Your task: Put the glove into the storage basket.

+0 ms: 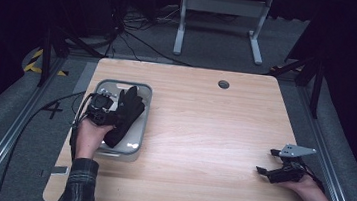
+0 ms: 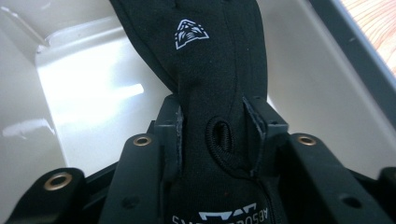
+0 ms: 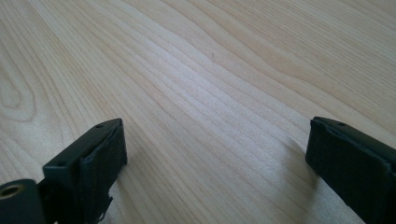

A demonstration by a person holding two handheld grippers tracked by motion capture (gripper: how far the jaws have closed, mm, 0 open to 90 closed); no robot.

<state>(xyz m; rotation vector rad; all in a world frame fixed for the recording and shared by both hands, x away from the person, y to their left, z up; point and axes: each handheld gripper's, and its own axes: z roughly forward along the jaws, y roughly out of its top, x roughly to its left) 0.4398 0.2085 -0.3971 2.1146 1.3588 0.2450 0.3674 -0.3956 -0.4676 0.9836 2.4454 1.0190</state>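
A black glove (image 1: 125,115) is seen draped in a clear plastic bin (image 1: 143,93) that stands on the left part of the wooden table (image 1: 203,133). Most of the glove lies inside the bin, its fingers rising towards the bin's far wall. The left tool (image 1: 110,109) is held over the bin's near-left part; in the left gripper view its jaws are set partly apart on either side of the glove (image 2: 210,88), whose cuff is pressed between the pads. The right tool (image 1: 271,169) is rested well to the right of the bin, near the table's right edge, with its jaws spread wide and nothing between them.
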